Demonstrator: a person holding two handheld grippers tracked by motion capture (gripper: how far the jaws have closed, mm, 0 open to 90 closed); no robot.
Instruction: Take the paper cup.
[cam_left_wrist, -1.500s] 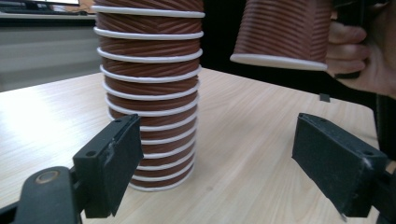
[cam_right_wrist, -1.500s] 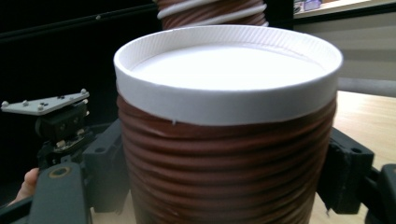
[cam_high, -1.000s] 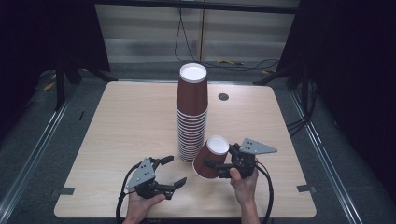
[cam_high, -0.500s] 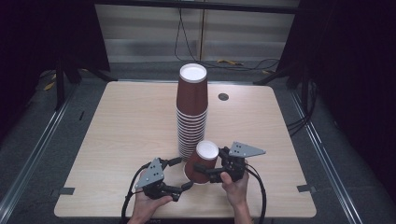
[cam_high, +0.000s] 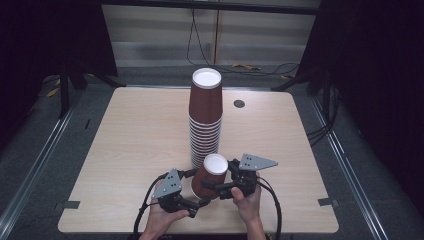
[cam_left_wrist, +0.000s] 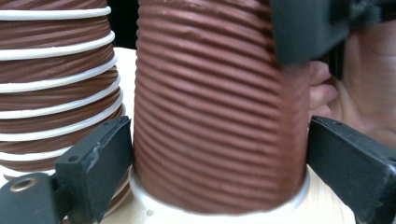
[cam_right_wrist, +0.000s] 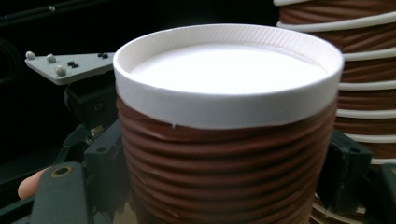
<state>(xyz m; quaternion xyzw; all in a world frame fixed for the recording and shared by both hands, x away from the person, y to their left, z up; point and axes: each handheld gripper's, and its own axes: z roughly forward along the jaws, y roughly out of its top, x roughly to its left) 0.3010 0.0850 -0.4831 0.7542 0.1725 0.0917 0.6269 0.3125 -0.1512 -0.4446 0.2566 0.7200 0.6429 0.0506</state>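
The right gripper (cam_high: 218, 188) is squeezing the brown cup (cam_high: 209, 176) high up. The left gripper (cam_high: 192, 192) is sitting around its bottom, not quite touching. The cup is standing upside down on the desk (cam_high: 125, 150), beside the tall stack (cam_high: 205, 117). It looks already pulled off; more cups are waiting.

Both hands low at near table edge, forearms entering from bottom. Left gripper (cam_high: 196, 189) jaws spread wide, flanking ribbed cup (cam_high: 209, 176) (contact unclear). Right gripper (cam_high: 216, 186) jaws pressed on cup's sides, grey plate on top, cable trailing back.
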